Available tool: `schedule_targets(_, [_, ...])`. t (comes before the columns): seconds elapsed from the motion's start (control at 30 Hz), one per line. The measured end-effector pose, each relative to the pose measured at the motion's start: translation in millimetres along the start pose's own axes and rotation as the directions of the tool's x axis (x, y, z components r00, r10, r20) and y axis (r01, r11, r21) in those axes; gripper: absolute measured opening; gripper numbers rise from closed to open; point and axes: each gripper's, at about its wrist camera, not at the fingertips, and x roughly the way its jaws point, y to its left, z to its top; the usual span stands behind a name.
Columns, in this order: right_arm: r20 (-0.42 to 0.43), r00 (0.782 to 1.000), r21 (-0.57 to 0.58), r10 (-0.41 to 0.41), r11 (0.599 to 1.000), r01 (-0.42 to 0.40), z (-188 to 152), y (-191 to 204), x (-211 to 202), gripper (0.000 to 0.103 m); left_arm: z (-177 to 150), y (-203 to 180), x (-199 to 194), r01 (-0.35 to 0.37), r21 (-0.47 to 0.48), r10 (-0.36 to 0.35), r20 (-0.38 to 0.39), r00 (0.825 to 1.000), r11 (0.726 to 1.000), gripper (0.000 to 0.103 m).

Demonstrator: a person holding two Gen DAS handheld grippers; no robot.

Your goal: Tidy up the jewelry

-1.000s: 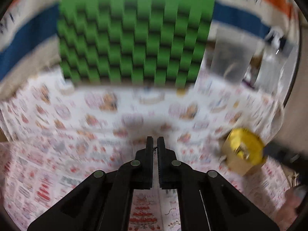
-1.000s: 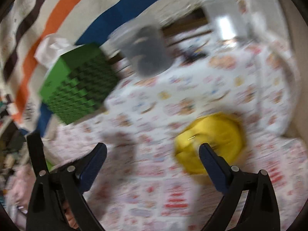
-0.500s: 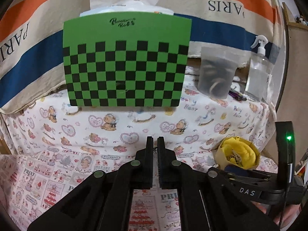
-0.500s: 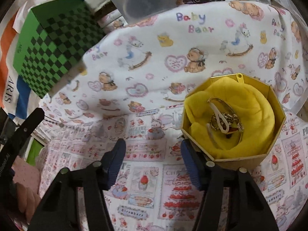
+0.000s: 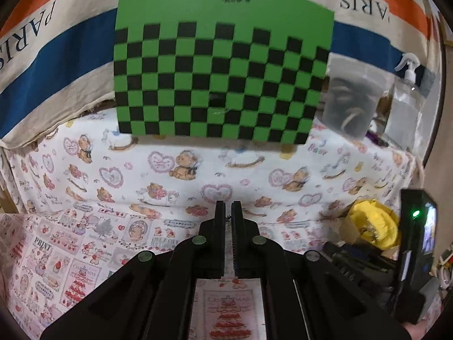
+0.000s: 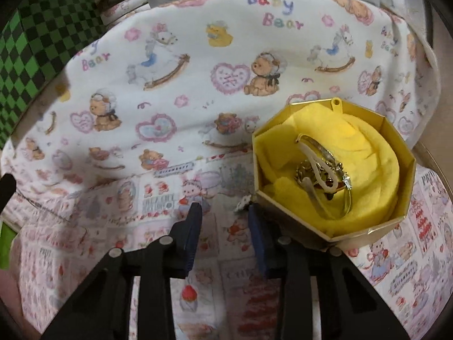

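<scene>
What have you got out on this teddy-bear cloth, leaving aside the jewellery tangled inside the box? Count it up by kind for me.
Tongs: 2 (left tongs, right tongs)
Gold box: 1
Green checked box: 1
Cloudy tub: 1
Spray bottle: 1
Thin chain, pinched in the left tongs: 1
Small sparkly piece on the cloth: 1
Total: 8

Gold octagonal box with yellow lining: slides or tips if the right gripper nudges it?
The gold octagonal cardboard box looks light and thin-walled, so it probably slides on the printed cloth. It is low and wide, so tipping seems unlikely. The loose jewelry inside may shift.
</scene>
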Motion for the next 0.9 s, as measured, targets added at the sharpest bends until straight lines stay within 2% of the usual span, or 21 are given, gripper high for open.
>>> schedule_targets(0.07, [0.010, 1.000, 0.049, -0.027, 0.998, 0.027, 1, 2, 4, 0.032, 0, 2, 3, -0.011, -0.005, 0.011, -0.008, 1.000, 1.000, 0.003])
schedule_targets(0.2, [0.019, 0.990, 0.120, -0.137, 0.984, 0.134, 5, 13, 12, 0.031, 4, 13, 1, -0.009, -0.057, 0.009, -0.004, 1.000, 0.998, 0.003])
schedule_targets(0.3, [0.008, 0.982, 0.135, -0.188, 0.973, 0.185, 11, 26, 18, 0.031, 6, 23, -1, -0.007, -0.086, 0.007, 0.005, 1.000, 0.996, 0.003])
schedule_targets(0.4, [-0.001, 0.980, 0.133, -0.199, 0.971, 0.198, 16, 29, 24, 0.021, 8, 32, -4, -0.008, -0.113, 0.009, 0.016, 1.000, 0.994, 0.003])
schedule_targets(0.43, [-0.005, 0.981, 0.130, -0.193, 0.973, 0.192, 18, 29, 26, 0.013, 8, 36, -4, -0.005, -0.127, 0.007, 0.017, 1.000, 0.992, 0.003])
schedule_targets(0.47, [-0.010, 0.981, 0.123, -0.191, 0.974, 0.191, 18, 28, 26, 0.010, 9, 38, -5, -0.003, -0.135, 0.005, 0.017, 1.000, 0.991, 0.003])
schedule_targets(0.63, [-0.007, 0.987, 0.040, -0.163, 0.986, 0.163, 22, 30, 29, 0.010, 9, 41, -3, -0.012, -0.138, 0.013, 0.011, 1.000, 0.990, 0.003])
schedule_targets(0.77, [-0.010, 0.998, -0.054, -0.068, 0.996, 0.067, 9, 33, 15, 0.010, 9, 36, -4, -0.009, -0.125, 0.011, 0.019, 1.000, 0.992, 0.003])
schedule_targets(0.9, [-0.004, 1.000, -0.124, 0.027, 0.992, -0.027, -1, 41, -2, 0.010, 9, 35, -6, -0.005, -0.118, 0.008, 0.023, 1.000, 0.993, 0.003])
